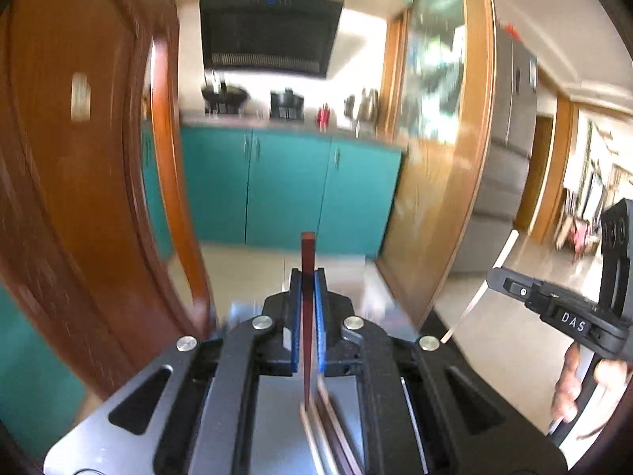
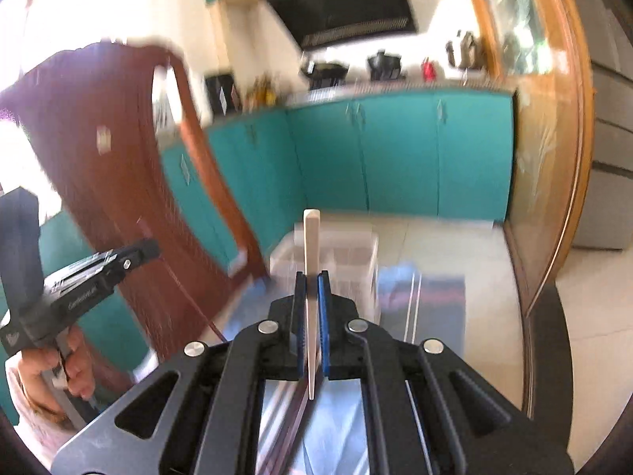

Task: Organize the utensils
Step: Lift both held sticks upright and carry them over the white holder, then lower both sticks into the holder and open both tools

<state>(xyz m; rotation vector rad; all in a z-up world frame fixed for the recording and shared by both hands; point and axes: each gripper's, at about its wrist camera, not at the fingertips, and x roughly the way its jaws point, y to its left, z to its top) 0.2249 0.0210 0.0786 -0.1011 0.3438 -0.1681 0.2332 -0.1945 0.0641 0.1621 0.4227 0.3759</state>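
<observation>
Your left tool clamps a dark red chopstick, your right tool a pale chopstick; thin tapered sticks may pivot or slip.

Beyond my right jaws a shiny table carries a clear plastic bin; below them, more chopsticks lie on it

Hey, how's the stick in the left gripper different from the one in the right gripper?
The stick in the left gripper is dark reddish brown; the stick in the right gripper is pale cream. The pale one reaches further past the fingers than the dark one. Both are slim, flat-ended, chopstick-like, clamped between blue pads pointing forward.
</observation>
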